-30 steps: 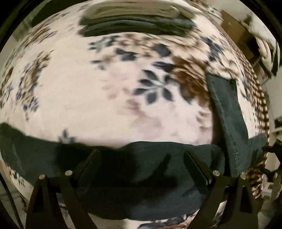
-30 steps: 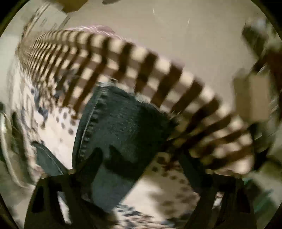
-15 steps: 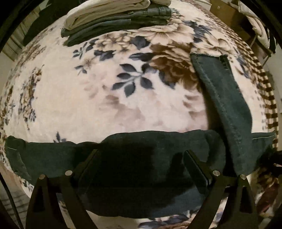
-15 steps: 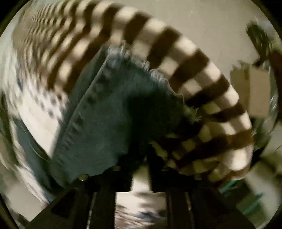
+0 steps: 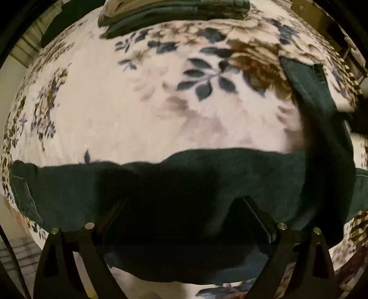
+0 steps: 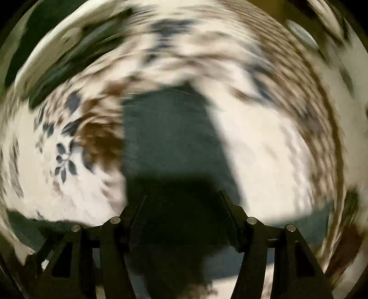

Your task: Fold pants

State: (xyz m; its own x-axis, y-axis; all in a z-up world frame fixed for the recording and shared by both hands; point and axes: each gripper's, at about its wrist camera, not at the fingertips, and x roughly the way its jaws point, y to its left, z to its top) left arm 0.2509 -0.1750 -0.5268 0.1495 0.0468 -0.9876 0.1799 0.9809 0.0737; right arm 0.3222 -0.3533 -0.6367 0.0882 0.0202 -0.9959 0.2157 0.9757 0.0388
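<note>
The dark green pants (image 5: 207,184) are lying spread on a floral blanket (image 5: 115,110), one leg running across the near edge of the left wrist view, the other leg (image 5: 319,119) angling up and away on the right side. A hem with a stitched edge is showing at the far left end (image 5: 21,191).

The left gripper (image 5: 181,218) is sitting over the near leg with its fingers standing wide apart — nothing pinched between them. Whether the tips are touching the cloth is hard to tell, since that patch is in deep shadow.

In the right wrist view the picture is heavily smeared. The pants (image 6: 174,138) are showing as a dark green strip running up the middle of the frame, with the blanket (image 6: 276,156) on both sides. The right gripper (image 6: 184,211) is hanging over the near end of that strip, fingers also spread wide and gripping nothing.

A stack of folded clothes (image 5: 174,11) is resting at the far edge of the blanket — dark pieces under a pale one. A brown checked band (image 5: 354,82) is bordering the blanket on the right.
</note>
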